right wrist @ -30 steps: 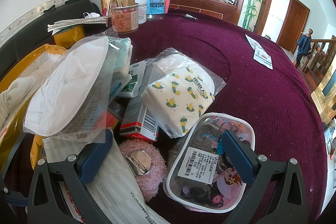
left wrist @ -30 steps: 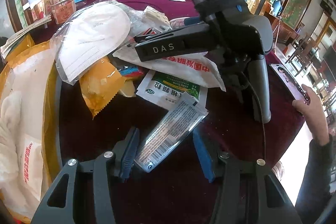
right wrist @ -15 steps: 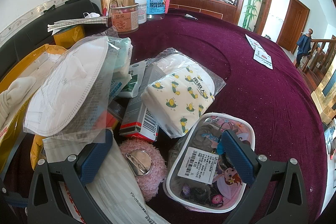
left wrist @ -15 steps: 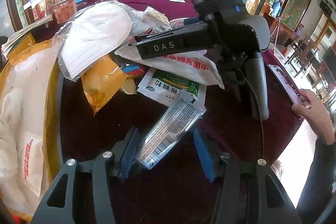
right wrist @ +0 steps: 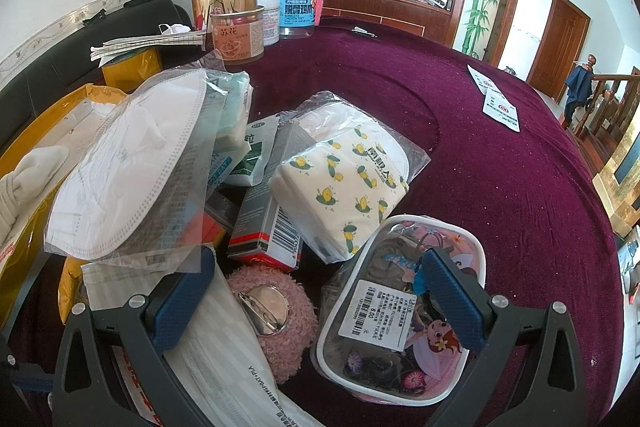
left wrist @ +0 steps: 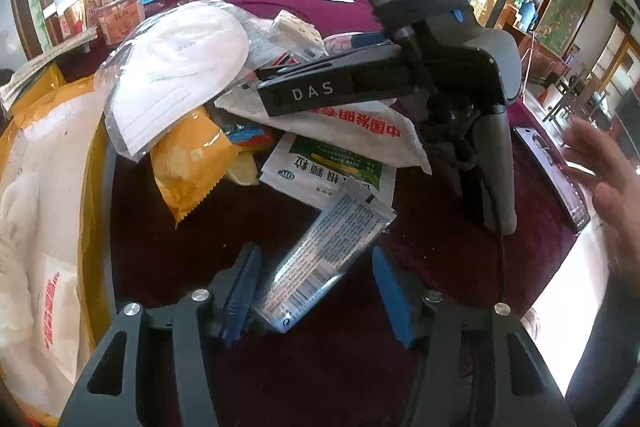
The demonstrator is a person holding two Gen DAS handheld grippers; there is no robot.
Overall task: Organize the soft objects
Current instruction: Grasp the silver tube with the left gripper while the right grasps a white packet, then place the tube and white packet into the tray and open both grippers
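While the left claw point(left wrist: 316, 291) eases apart around a silver sachet point(left wrist: 320, 259), the right claw point(right wrist: 316, 303) rests spread over the pile.

Lying slantwise at lower centre of the left view on the maroon desk point(left wrist: 440, 259), the sachet touches the left pad but looks free of the right one, probably just set apart from the heap. Set down unheld on the desk, the right claw straddles a pink fuzzy puff point(right wrist: 276, 323) and a cartoon pouch point(right wrist: 400, 311) priced "6.00". Readable: "DAS" on the right tool's body, "OTC" on a green-and-white packet point(left wrist: 332, 167), "BONELESS CHICKEN FEET" on a blue jar point(right wrist: 298, 7) at upper centre.
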